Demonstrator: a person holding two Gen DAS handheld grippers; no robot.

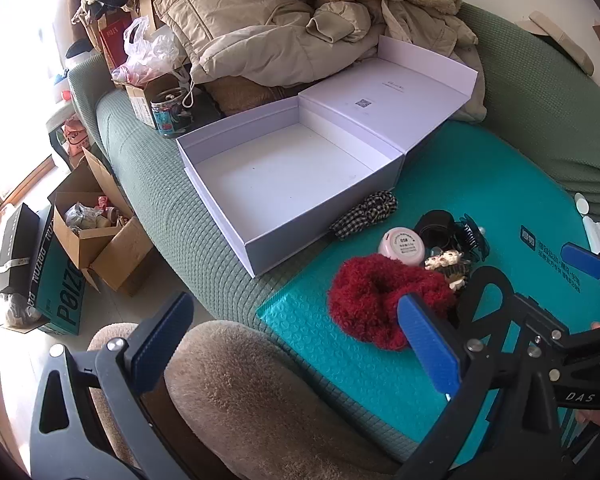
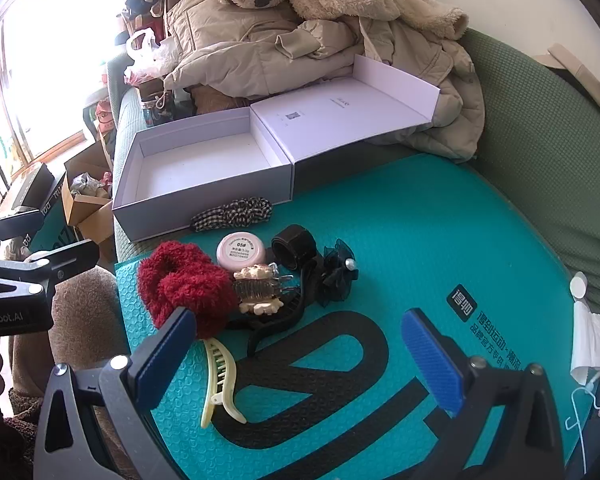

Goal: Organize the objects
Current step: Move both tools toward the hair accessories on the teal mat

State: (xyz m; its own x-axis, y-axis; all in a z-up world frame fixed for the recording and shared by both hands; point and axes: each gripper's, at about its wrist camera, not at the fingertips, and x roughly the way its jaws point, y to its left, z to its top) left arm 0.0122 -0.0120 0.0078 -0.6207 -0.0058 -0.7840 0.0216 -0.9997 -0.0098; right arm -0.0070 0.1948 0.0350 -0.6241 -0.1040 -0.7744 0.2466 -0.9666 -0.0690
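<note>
Right wrist view: white box (image 2: 204, 160) upper left sits empty, red scrunchie (image 2: 184, 286), pink tin (image 2: 241, 253), clips all on teal mat (image 2: 440, 240) mid-frame, right gripper (image 2: 300, 356) and left gripper (image 1: 296, 344) wide open, holding nothing, nothing sorted yet.

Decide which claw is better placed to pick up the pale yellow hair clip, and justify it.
Right. The pale yellow hair clip lies just beside the open right claw; the left claw hangs off the teal mat's edge.

Black gripper frames, silver screws, blue ribbed fingers (image 2: 432, 364), white "DAS" lettering
</note>
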